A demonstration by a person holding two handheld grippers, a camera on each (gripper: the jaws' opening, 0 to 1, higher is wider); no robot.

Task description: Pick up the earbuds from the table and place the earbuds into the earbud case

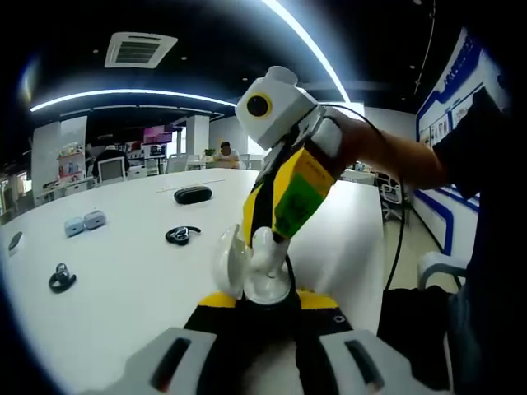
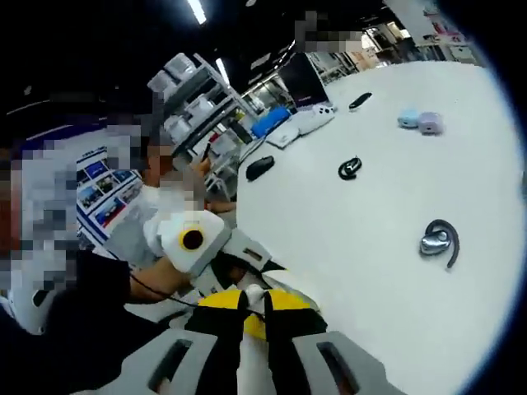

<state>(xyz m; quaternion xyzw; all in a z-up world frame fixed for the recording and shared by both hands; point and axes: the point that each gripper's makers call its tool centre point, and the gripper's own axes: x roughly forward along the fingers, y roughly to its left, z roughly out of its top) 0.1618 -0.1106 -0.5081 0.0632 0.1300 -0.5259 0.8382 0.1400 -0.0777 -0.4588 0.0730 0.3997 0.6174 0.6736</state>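
In the left gripper view the left tool (image 1: 262, 309) sits low and points forward over the white table (image 1: 123, 271), its two jaws clenched on the base of an open white earbud case (image 1: 247, 265) that stands upright just ahead of them, lid swung back to the left. The right tool (image 1: 265, 239) comes in from the right and above — held by a person's hand (image 1: 350, 140) with the forearm stretching back toward the upper right — and tips steeply downward, its yellow and green body slanting so that its tips meet the top of the case; a white piece is nipped there, but whether it is an earbud or part of the case I cannot tell. In the right gripper view the right tool's (image 2: 254, 329) jaws stand close together around something white, with the left tool (image 2: 247, 300) directly ahead of them and facing back. Beyond the left tool and to its left lie a black earbud (image 1: 182, 235) with an ear hook, a dark oval case (image 1: 193, 194) farther off, a pale blue and grey pair of small cases (image 1: 85, 222), and another black earbud (image 1: 61, 278) nearer the table's edge — all well apart from both tools. To the right of the right tool a silver-grey hooked earbud (image 2: 438, 241) lies alone on the table.
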